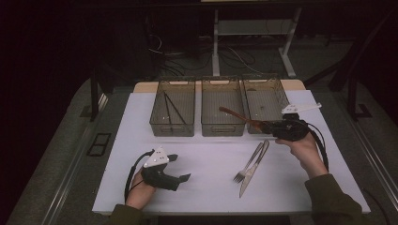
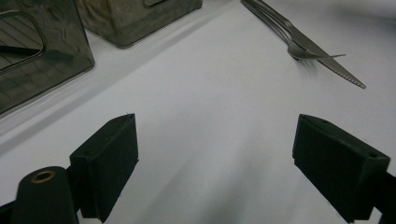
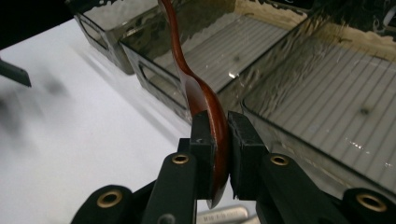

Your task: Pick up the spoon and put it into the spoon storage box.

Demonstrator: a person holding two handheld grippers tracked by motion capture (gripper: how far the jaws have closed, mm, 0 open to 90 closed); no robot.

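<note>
My right gripper (image 1: 264,125) is shut on the bowl of a brown wooden spoon (image 1: 236,116), held in the air at the front of the middle bin (image 1: 222,127); its handle points over that bin. In the right gripper view the spoon (image 3: 196,88) stands clamped between the jaws of the right gripper (image 3: 222,140). A metal fork (image 1: 247,165) and knife (image 1: 253,169) lie side by side on the white table (image 1: 206,164). My left gripper (image 1: 178,168) rests at the front left, open and empty. Its view shows the left gripper (image 2: 215,158) with jaws wide apart, and the fork (image 2: 280,32) and knife (image 2: 327,60) beyond.
Three clear bins stand in a row at the back: the left bin (image 1: 172,127) holds dark chopsticks (image 1: 170,108), while the right bin (image 1: 277,96) shows a bare floor. Dark floor, cables and desk legs lie beyond the table.
</note>
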